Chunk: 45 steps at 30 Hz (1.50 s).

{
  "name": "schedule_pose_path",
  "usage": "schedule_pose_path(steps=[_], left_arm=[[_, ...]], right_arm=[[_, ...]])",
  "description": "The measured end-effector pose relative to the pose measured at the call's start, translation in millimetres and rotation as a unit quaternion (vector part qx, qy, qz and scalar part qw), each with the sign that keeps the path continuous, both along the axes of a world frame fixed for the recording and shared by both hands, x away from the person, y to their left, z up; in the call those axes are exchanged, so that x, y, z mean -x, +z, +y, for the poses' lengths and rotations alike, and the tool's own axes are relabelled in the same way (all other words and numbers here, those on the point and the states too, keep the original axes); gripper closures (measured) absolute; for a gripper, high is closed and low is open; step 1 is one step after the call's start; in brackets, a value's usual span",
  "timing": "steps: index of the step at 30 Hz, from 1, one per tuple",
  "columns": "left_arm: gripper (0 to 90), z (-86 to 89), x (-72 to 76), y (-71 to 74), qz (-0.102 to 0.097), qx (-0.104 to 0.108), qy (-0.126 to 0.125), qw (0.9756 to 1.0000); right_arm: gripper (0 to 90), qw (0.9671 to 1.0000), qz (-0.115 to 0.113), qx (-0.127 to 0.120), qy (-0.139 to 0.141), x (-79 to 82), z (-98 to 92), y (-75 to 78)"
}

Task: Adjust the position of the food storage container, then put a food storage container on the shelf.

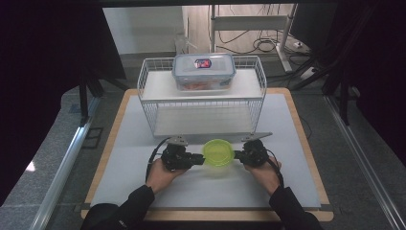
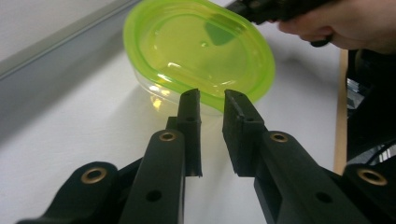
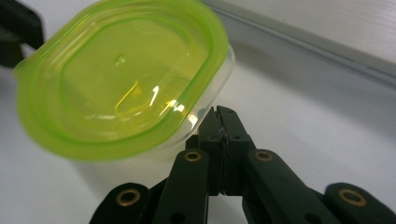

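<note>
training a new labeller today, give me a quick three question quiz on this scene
1. True or false: the left hand-held gripper is clamped shut on the green lid.
2. Where does the box with the blue lid sit? A) on the table B) on top of the wire rack C) under the rack
3. Fill in: the right hand-held gripper meets the green-lidded tub at its ____.

Key: 1 false, its jaws stand apart. 2 B. 3 rim.

table (image 1: 306,182): white top, wood edge | floor (image 1: 57,129): grey | cables (image 1: 258,45) behind | sides dark
</note>
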<state>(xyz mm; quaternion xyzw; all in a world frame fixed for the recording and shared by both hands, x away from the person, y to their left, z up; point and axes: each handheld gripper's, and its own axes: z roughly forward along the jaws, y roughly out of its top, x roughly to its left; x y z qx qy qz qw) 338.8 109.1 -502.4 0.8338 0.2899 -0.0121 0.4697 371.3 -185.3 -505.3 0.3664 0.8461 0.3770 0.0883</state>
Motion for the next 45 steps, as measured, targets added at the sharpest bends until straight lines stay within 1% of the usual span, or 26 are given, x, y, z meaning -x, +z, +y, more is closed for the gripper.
schedule_pose_path(steps=[1, 2, 3, 4, 5, 6, 7, 10, 12, 13, 14, 15, 17, 19, 22, 24, 26, 27, 28, 30, 31, 33, 35, 40, 43, 45], left_arm=[[75.9, 0.0, 0.0, 0.0, 0.000, 0.000, 0.000, 1.0000], [74.8, 1.9, 3.5, 1.9, -0.007, 0.000, 0.005, 1.0000], [72.5, 1.9, 3.5, 1.9, -0.007, 0.000, 0.005, 1.0000], [72.5, 4.8, 6.5, 3.9, -0.018, -0.006, 0.010, 0.9998], [69.1, 6.7, 8.8, 5.0, -0.027, -0.013, 0.015, 0.9995], [63.1, 9.6, 11.9, 6.5, -0.040, -0.023, 0.019, 0.9987], [63.1, 12.3, 15.4, 7.7, -0.053, -0.032, 0.024, 0.9978], [51.3, 20.5, 27.7, 9.2, -0.083, -0.054, 0.048, 0.9939], [44.8, 24.8, 33.3, 9.2, -0.096, -0.065, 0.056, 0.9916], [38.3, 27.1, 36.3, 8.9, -0.101, -0.070, 0.062, 0.9905], [38.3, 29.6, 39.1, 8.6, -0.107, -0.075, 0.067, 0.9892], [35.4, 32.6, 42.5, 8.0, -0.114, -0.080, 0.074, 0.9876], [28.8, 36.9, 46.8, 7.1, -0.119, -0.084, 0.080, 0.9860], [23.7, 42.5, 52.3, 6.0, -0.124, -0.085, 0.089, 0.9846], [15.7, 50.1, 58.8, 4.4, -0.125, -0.086, 0.096, 0.9838], [10.4, 54.0, 62.5, 3.1, -0.126, -0.089, 0.103, 0.9826], [7.3, 58.2, 66.3, 1.4, -0.126, -0.091, 0.109, 0.9819], [6.1, 60.8, 68.4, 0.4, -0.127, -0.088, 0.113, 0.9814], [4.9, 62.9, 69.6, -0.2, -0.127, -0.084, 0.114, 0.9818], [3.5, 65.3, 71.2, -1.5, -0.129, -0.080, 0.119, 0.9812], [2.8, 66.2, 71.5, -1.8, -0.130, -0.079, 0.119, 0.9812], [2.1, 67.8, 72.1, -2.6, -0.131, -0.070, 0.118, 0.9819], [1.8, 68.1, 72.0, -3.0, -0.135, -0.069, 0.114, 0.9819], [0.7, 66.3, 72.2, -4.8, -0.138, -0.069, 0.107, 0.9823], [0.7, 64.6, 72.2, -5.7, -0.140, -0.073, 0.104, 0.9820], [0.8, 63.5, 72.3, -6.4, -0.141, -0.075, 0.105, 0.9816]], right_arm=[[89.5, 1.0000, -0.004, 0.001, 0.001, -1.6, 0.2, -0.2], [89.4, 1.0000, -0.005, 0.005, -0.002, -2.4, 0.2, 0.4], [89.4, 1.0000, -0.005, 0.005, -0.002, -2.4, 0.2, 0.4], [88.8, 0.9999, -0.009, 0.010, -0.003, -2.4, -0.7, 0.9], [87.0, 0.9999, -0.010, 0.013, -0.001, -2.1, -2.9, 1.3], [83.1, 0.9998, -0.010, 0.016, -0.002, -1.7, -6.9, 2.5], [83.1, 0.9998, -0.010, 0.016, -0.002, -1.7, -6.9, 2.5], [75.3, 0.9998, -0.015, 0.009, -0.005, -1.7, -15.0, 5.2], [68.3, 0.9998, -0.016, 0.008, -0.008, -0.2, -19.5, 7.2], [65.2, 0.9998, -0.016, 0.005, -0.008, 0.8, -21.6, 7.8], [62.0, 0.9998, -0.016, 0.003, -0.008, 1.9, -23.4, 8.4], [59.7, 0.9998, -0.016, 0.003, -0.009, 3.0, -25.2, 9.1], [52.6, 0.9998, -0.017, -0.003, -0.011, 5.7, -28.8, 10.9], [47.8, 0.9997, -0.019, -0.008, -0.011, 8.1, -31.4, 12.6], [38.3, 0.9997, -0.023, -0.010, -0.006, 11.4, -33.5, 14.2], [31.7, 0.9997, -0.025, -0.006, -0.001, 13.0, -33.7, 14.1], [27.5, 0.9996, -0.028, -0.003, 0.003, 14.0, -33.3, 13.4], [26.3, 0.9996, -0.029, -0.003, 0.004, 14.0, -33.2, 13.3], [24.0, 0.9996, -0.029, -0.005, 0.004, 14.3, -32.6, 13.3], [20.2, 0.9994, -0.034, -0.007, 0.001, 14.1, -31.4, 13.0], [17.5, 0.9993, -0.035, -0.013, 0.001, 13.9, -31.1, 13.0], [13.3, 0.9993, -0.032, -0.019, 0.000, 13.1, -30.6, 12.6], [9.6, 0.9993, -0.032, -0.019, 0.000, 12.6, -29.5, 12.0], [4.9, 0.9992, -0.034, -0.021, -0.007, 12.8, -27.1, 12.8], [3.9, 0.9987, -0.040, -0.027, -0.014, 13.6, -26.3, 17.2], [2.5, 0.9985, -0.038, -0.035, -0.016, 13.2, -26.0, 19.9]])
